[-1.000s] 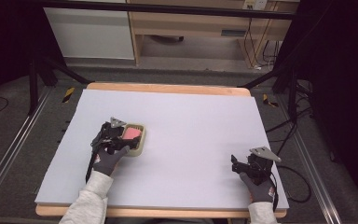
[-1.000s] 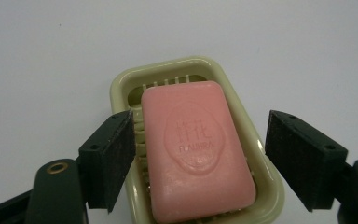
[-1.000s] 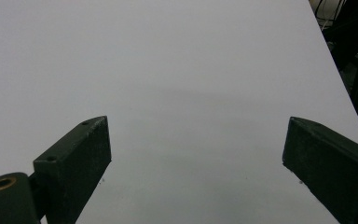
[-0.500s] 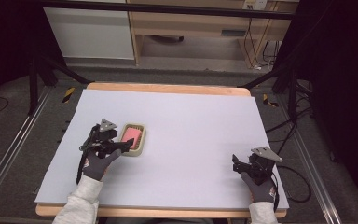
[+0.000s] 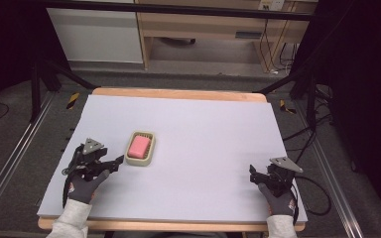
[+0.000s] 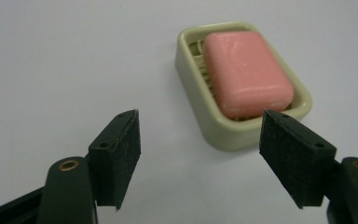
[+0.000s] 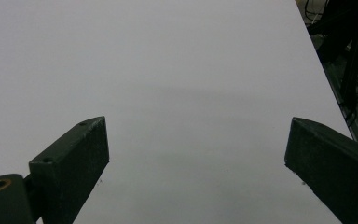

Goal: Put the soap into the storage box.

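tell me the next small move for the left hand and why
Probably draw the left gripper a bit further off: the pink soap already lies in its dish, and the fingers stand open, apart from the dish, holding nothing.

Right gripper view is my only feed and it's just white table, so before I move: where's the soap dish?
Observer: The soap dish sits on the table's left half, just ahead of the left gripper.
Operator: Is the left gripper holding it?
Observer: No. In the left gripper view its jaws stand open, short of the dish.
Operator: Anything in the dish?
Observer: A pink soap bar lies inside it.
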{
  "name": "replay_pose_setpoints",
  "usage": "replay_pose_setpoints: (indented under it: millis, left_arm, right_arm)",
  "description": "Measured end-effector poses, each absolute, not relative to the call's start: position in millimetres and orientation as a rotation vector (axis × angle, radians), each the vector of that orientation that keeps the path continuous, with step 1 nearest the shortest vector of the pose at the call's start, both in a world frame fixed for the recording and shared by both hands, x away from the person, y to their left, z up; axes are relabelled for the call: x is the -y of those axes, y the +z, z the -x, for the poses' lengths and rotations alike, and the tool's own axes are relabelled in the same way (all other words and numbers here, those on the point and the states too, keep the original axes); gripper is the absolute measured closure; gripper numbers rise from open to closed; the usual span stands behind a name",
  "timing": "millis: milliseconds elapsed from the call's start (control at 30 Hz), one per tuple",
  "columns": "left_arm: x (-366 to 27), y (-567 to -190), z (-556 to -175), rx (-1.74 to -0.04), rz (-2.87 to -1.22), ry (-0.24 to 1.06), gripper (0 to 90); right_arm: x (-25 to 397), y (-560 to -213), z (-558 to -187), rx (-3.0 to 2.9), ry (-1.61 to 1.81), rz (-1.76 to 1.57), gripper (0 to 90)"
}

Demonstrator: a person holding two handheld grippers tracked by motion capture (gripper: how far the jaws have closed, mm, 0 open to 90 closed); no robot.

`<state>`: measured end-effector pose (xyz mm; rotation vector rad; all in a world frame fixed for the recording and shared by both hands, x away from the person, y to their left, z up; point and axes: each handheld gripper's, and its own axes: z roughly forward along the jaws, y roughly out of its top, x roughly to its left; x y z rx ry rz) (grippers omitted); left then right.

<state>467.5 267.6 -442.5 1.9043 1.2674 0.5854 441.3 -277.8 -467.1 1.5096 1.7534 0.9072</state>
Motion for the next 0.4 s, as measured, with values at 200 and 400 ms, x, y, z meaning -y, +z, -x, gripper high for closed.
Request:
replay_pose_setpoints:
  millis: [200,400]
  left_arm:
    - [-282,-456,-462,-1.327,-1.896,0.604,27.8]
    - [-289,-462,-458,-1.355,-1.902,0.617,28.3]
  right_arm:
    - [279,-469,-440,-1.754,0.901,-1.522,6.2]
    - [279,-469,-440,-1.761,0.900,-1.534,6.3]
